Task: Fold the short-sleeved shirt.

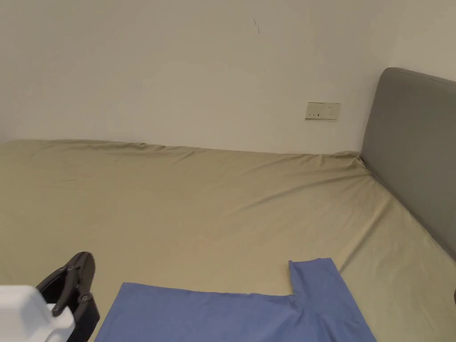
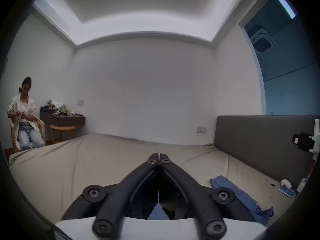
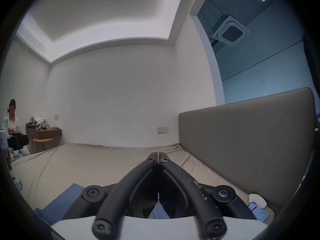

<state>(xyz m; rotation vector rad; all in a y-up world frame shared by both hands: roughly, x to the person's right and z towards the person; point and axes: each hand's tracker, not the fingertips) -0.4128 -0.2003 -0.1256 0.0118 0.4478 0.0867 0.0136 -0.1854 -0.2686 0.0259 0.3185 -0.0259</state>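
Observation:
The blue short-sleeved shirt (image 1: 231,314) lies flat on the bed at the bottom of the head view, one sleeve (image 1: 316,278) pointing away from me. My left gripper (image 1: 82,262) hovers at the lower left, just off the shirt's left edge. In the left gripper view the left gripper (image 2: 158,155) has its jaws closed tip to tip with nothing between them, and the shirt (image 2: 232,190) lies to its right. In the right gripper view the right gripper (image 3: 158,154) is likewise shut and empty above the shirt (image 3: 64,202).
A tan sheet covers the bed (image 1: 200,200), with a grey headboard (image 1: 414,147) along the right and a white wall behind. Small items (image 2: 286,188) sit by the headboard. A person (image 2: 24,115) sits on a chair past the bed's far left, beside a stool and shelf.

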